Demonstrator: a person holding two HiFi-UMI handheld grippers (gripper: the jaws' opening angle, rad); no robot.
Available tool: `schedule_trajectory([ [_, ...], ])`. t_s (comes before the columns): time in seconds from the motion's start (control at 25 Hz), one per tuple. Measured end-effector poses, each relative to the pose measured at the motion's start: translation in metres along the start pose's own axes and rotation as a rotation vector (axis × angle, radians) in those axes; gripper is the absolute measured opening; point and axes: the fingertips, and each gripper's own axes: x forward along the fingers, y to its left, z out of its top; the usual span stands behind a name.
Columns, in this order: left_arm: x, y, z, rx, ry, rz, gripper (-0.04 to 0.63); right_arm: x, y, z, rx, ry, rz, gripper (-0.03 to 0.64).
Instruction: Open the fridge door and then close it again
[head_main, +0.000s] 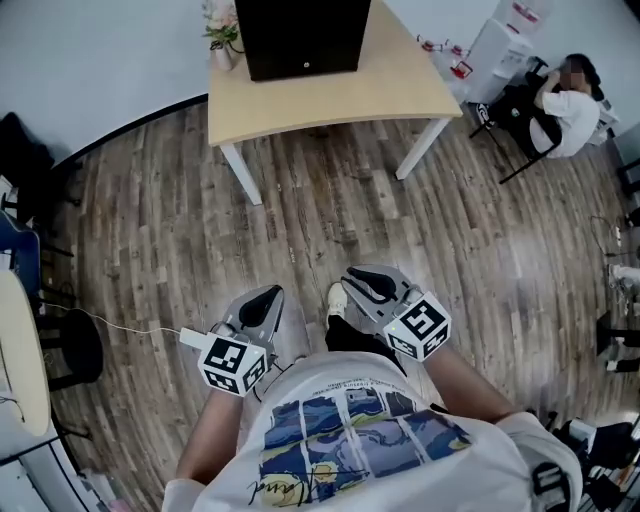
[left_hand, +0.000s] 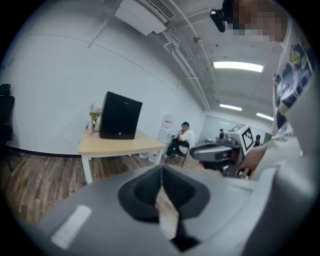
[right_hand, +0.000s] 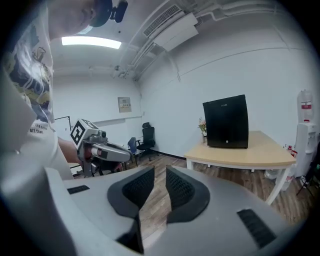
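The fridge (head_main: 300, 35) is a small black box with its door closed, standing on a light wooden table (head_main: 400, 90) at the far side of the room. It also shows far off in the left gripper view (left_hand: 120, 116) and the right gripper view (right_hand: 226, 122). Both grippers are held close to the person's body, well short of the table. My left gripper (head_main: 266, 296) (left_hand: 161, 167) is shut with nothing in it. My right gripper (head_main: 362, 277) (right_hand: 160, 170) holds nothing, and a narrow gap shows between its pads.
A vase of flowers (head_main: 225, 40) stands left of the fridge. A seated person (head_main: 565, 105) and a water dispenser (head_main: 500, 40) are at the back right. An office chair (head_main: 20, 150) stands at the left. A white cable (head_main: 110, 325) crosses the wooden floor near my left gripper.
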Motion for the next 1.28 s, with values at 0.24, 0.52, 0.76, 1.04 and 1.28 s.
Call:
schedule_trajectory([
  [0.24,0.082,0.032,0.065,0.039,-0.013,0.042,0.049,0.015,-0.099,0.027,0.003,-0.04,0.022,0.072],
  [0.52,0.165,0.04,0.115,0.062,-0.015,0.056,0.048,0.018,-0.196,0.031,0.047,-0.05,0.009,0.025],
  [0.76,0.205,0.053,0.138,0.068,0.015,0.055,0.008,0.013,-0.239,0.039,0.051,-0.09,-0.03,0.02],
  [1.04,0.235,0.093,0.167,0.079,-0.014,0.028,0.008,0.016,-0.272,0.052,0.058,-0.112,-0.118,0.02],
  [1.28,0.271,0.137,0.189,0.106,-0.05,-0.04,0.008,0.019,-0.287,0.058,0.049,-0.083,-0.221,0.02],
])
